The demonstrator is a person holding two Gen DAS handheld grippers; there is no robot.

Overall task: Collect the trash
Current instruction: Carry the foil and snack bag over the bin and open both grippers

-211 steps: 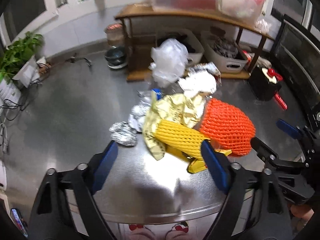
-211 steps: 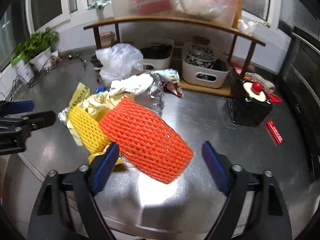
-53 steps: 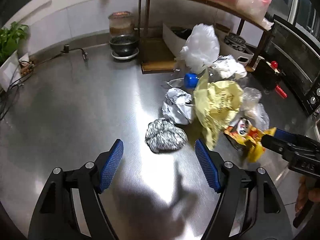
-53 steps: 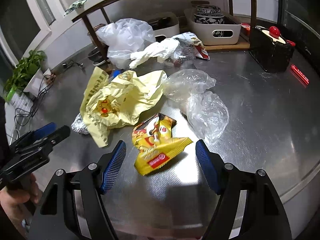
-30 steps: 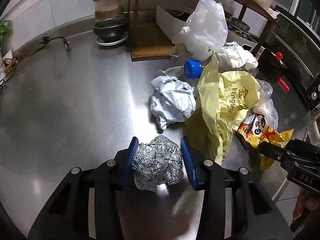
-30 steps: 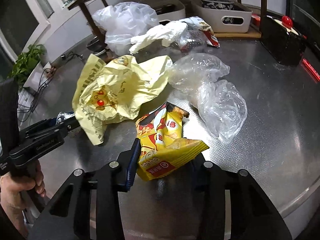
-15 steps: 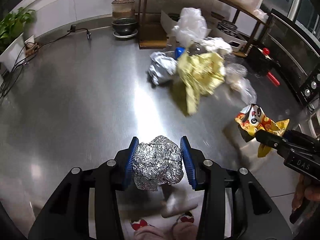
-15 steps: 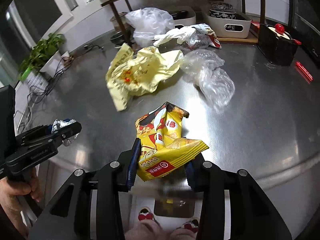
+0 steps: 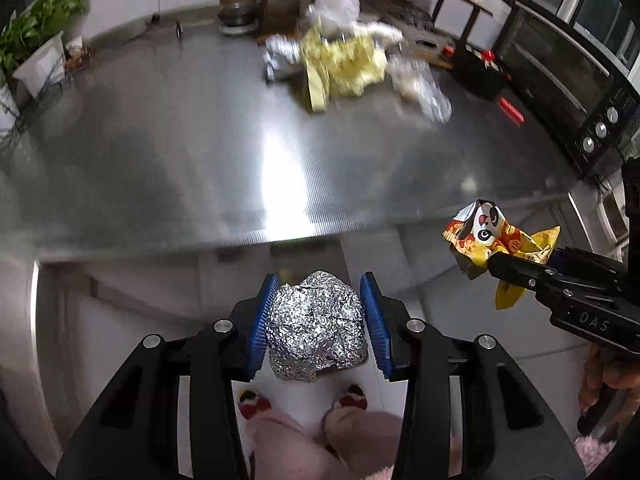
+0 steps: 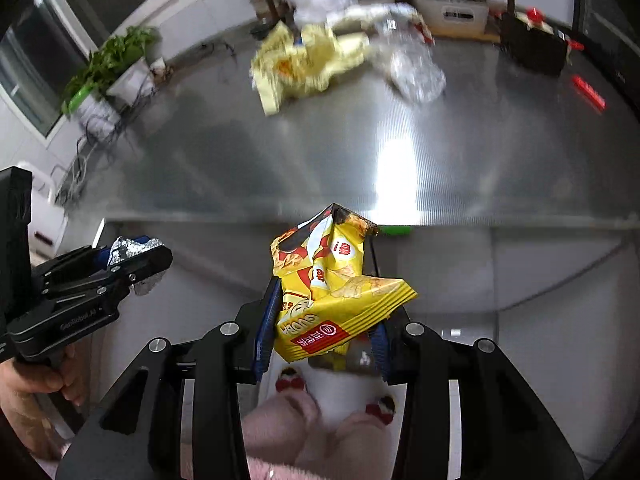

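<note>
Here, in the left wrist view, a foil ball (image 9: 316, 326) is clamped between the blue pads of the left gripper (image 9: 318, 322), past the counter (image 9: 160, 168) edge, above slippered feet (image 9: 352, 398); a yellow bag (image 9: 344, 62) lies far ahead. In the right wrist view, a snack packet (image 10: 332, 292) is pinched in the right gripper (image 10: 322, 326), likewise off the counter, with the left gripper seen to its left.

"DAS" stands on the right gripper (image 9: 520, 268) body; "SenRobot.AI", faint, on the left gripper (image 10: 138, 258) body; "GUOBA", upside down, on the yellow snack bag (image 10: 332, 292); its other print unreadable
</note>
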